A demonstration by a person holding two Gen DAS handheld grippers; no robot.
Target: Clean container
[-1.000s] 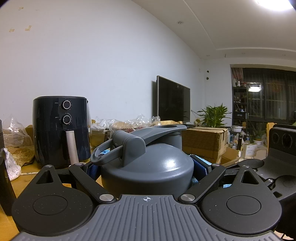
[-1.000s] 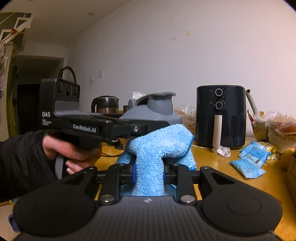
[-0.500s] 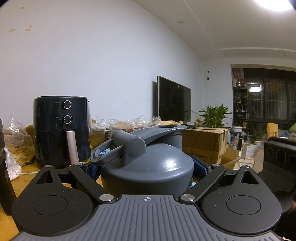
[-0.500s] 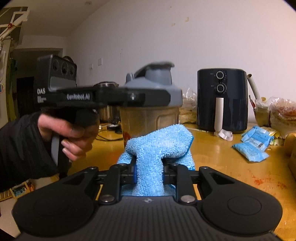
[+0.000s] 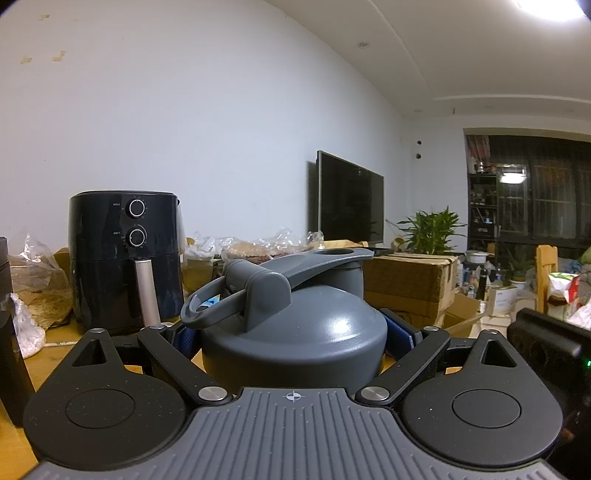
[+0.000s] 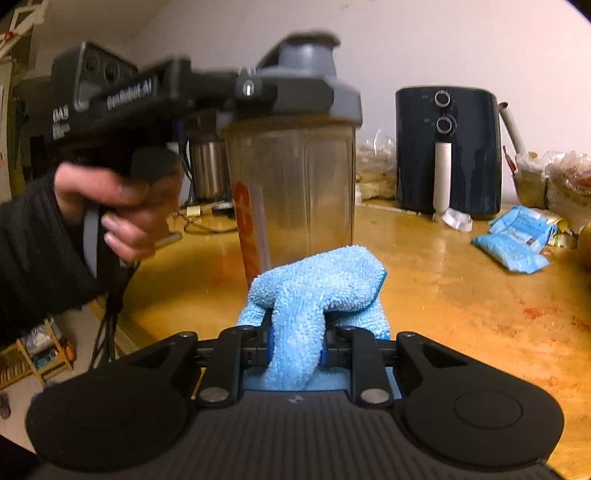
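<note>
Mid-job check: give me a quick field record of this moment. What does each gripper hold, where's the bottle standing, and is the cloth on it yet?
left gripper: shut on the lid of the shaker bottle
right gripper: shut on a blue cloth
bottle: upright on the yellow table, lid on, cup walls cloudy
cloth vs bottle: in front of the lower wall; contact cannot be told
behind: black air fryer, blue packets

White wall [image 5: 184,110], dark television [image 5: 349,199], night windows [image 5: 546,199], bright ceiling light [image 5: 550,7].
</note>
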